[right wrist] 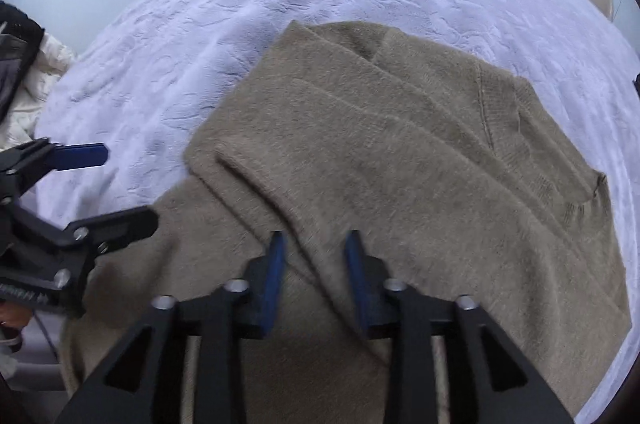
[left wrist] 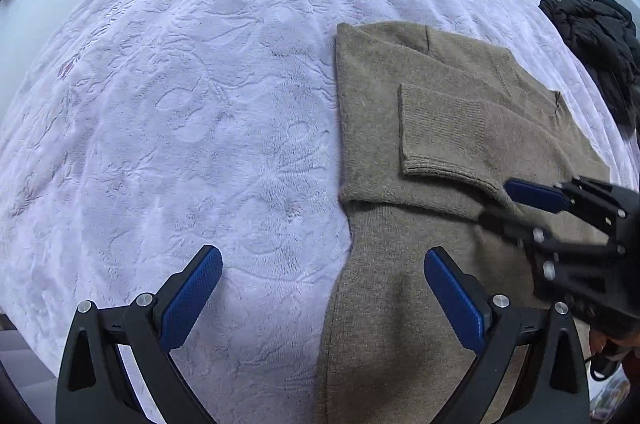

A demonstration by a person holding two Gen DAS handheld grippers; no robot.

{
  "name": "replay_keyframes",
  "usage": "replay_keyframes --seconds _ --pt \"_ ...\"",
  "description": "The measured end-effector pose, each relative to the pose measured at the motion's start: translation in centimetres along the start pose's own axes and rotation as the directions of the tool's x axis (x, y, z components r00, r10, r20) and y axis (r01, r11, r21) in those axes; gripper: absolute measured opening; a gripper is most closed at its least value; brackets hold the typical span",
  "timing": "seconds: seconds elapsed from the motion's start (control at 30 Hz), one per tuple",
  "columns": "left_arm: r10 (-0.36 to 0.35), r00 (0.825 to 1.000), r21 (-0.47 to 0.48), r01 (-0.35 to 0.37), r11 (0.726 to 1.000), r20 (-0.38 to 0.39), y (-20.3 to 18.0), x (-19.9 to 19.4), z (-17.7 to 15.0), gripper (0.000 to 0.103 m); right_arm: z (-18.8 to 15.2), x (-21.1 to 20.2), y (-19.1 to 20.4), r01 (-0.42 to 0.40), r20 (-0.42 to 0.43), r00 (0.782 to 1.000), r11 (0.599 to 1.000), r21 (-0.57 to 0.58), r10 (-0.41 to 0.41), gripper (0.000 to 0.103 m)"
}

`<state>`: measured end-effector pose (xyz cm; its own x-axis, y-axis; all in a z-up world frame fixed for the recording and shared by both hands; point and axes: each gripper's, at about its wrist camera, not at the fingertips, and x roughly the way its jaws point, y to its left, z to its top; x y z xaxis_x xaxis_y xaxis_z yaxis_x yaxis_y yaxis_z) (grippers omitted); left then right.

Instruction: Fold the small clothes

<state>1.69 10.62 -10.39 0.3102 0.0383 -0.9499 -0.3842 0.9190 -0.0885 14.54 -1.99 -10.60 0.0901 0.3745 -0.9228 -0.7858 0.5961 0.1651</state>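
My right gripper [right wrist: 316, 244], jaws apart and seemingly empty, hovers over the half-folded taupe sweater [right wrist: 400, 151]; my wide-open left gripper [left wrist: 322, 288] straddles its left edge.

The sweater [left wrist: 440, 127] is plain taupe-brown knit, ribbed at the cuff. It lies on a pale lavender blanket [left wrist: 200, 103] embossed with what looks like a leafy pattern. Both grippers' pads [left wrist: 192, 300] are blue on black frames; the heaped garment [left wrist: 596, 39] is black.
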Motion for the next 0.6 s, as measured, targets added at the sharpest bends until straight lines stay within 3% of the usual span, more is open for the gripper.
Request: replay_keyframes --seconds 0.03,0.17,0.23,0.33,0.4,0.47,0.53,0.6 --pt "-0.01 1.0 0.001 0.01 1.0 0.0 0.3 -0.3 0.3 0.102 -0.3 -0.5 -0.3 -0.011 0.002 1.0 1.0 0.023 0.011 0.06" --pt "-0.064 0.998 0.034 0.063 0.997 0.019 -1.2 -1.3 2.3 0.102 -3.6 -3.7 -3.8 -0.053 0.048 0.998 0.978 0.2 0.044 0.06" --pt "-0.104 0.994 0.062 0.102 0.993 0.027 -2.2 -2.0 3.0 0.102 -5.5 -4.9 -7.1 -0.063 0.065 0.997 0.938 0.341 0.044 0.06" --pt "-0.189 0.982 0.107 0.187 0.977 0.012 -3.3 -2.2 4.4 0.102 -9.2 -7.0 -11.7 -0.103 0.094 0.994 0.837 0.537 0.062 0.06" --pt "-0.242 0.97 0.12 0.241 0.963 -0.011 -4.2 -2.0 5.4 0.102 -11.1 -7.4 -13.1 -0.15 0.124 0.988 0.783 0.604 0.093 0.06" --pt "-0.275 0.961 0.129 0.278 0.952 -0.042 -4.9 -1.0 6.1 0.09 -12.7 -7.5 -13.6 -0.206 0.16 0.978 0.728 0.653 0.134 0.06" --pt "-0.279 0.956 0.129 0.288 0.949 -0.087 -5.7 0.5 6.7 0.086 -13.9 -6.8 -13.2 -0.298 0.217 0.955 0.651 0.698 0.205 0.06" --pt "-0.284 0.953 0.123 0.296 0.947 -0.106 -5.7 1.2 7.0 0.086 -14.4 -5.0 -12.2 -0.428 0.31 0.902 0.535 0.728 0.3 0.06"
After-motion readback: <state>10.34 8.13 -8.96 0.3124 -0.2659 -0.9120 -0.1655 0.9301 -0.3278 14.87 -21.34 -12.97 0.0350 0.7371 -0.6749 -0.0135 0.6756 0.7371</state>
